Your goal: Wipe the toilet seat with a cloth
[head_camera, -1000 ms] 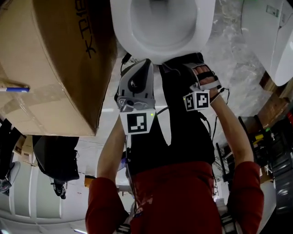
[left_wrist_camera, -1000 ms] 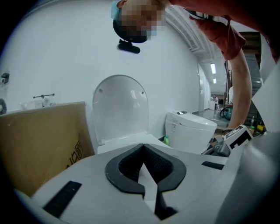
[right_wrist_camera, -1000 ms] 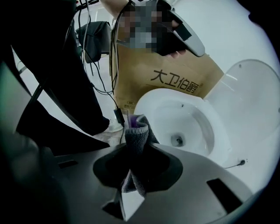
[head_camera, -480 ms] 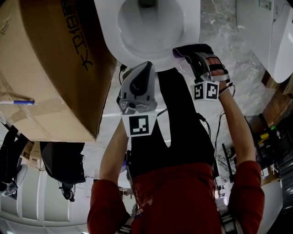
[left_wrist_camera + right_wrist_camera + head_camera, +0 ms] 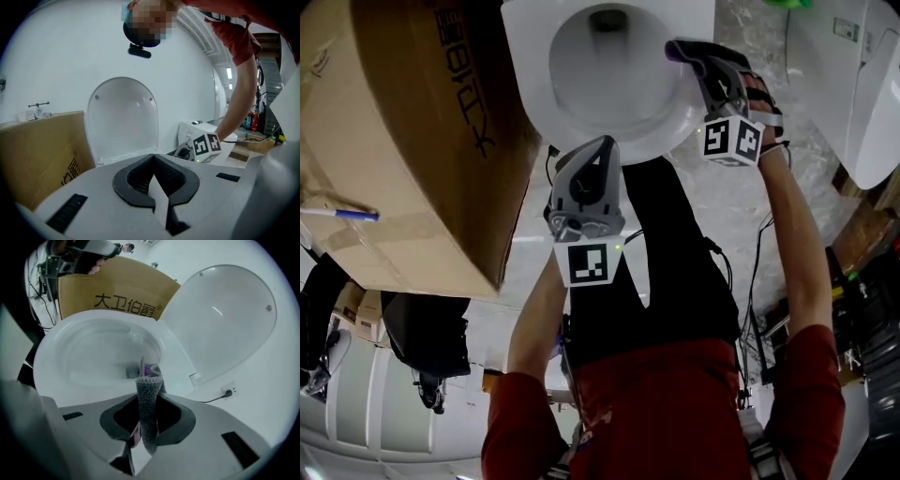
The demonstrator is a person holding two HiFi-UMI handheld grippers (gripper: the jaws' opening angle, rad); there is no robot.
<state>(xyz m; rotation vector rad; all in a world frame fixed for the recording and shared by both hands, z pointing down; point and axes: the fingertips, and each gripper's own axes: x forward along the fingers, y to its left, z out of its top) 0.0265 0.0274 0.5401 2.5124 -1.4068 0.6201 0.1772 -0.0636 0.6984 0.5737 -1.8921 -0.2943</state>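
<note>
A large cardboard box [image 5: 403, 141] crowded the toilet's left side; a white fixture [image 5: 853, 84] stood apart on the right. The lid [image 5: 229, 315] was raised. The right gripper [image 5: 148, 404] was clamped on a grey-and-purple cloth [image 5: 147, 385] at the toilet seat's [image 5: 530, 103] right edge. The left gripper [image 5: 152, 159], jaws together with nothing between them, hung near the front. The bowl [image 5: 609, 80] showed its dark drain [image 5: 607, 19].

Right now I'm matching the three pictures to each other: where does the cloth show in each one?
Head view: cloth at top right, at the toilet rim.
Left gripper view: not in it.
Right gripper view: low centre, clamped in the right gripper, pointing over the bowl.
Shared landmark: the box beside the toilet shows in all three views.
</note>
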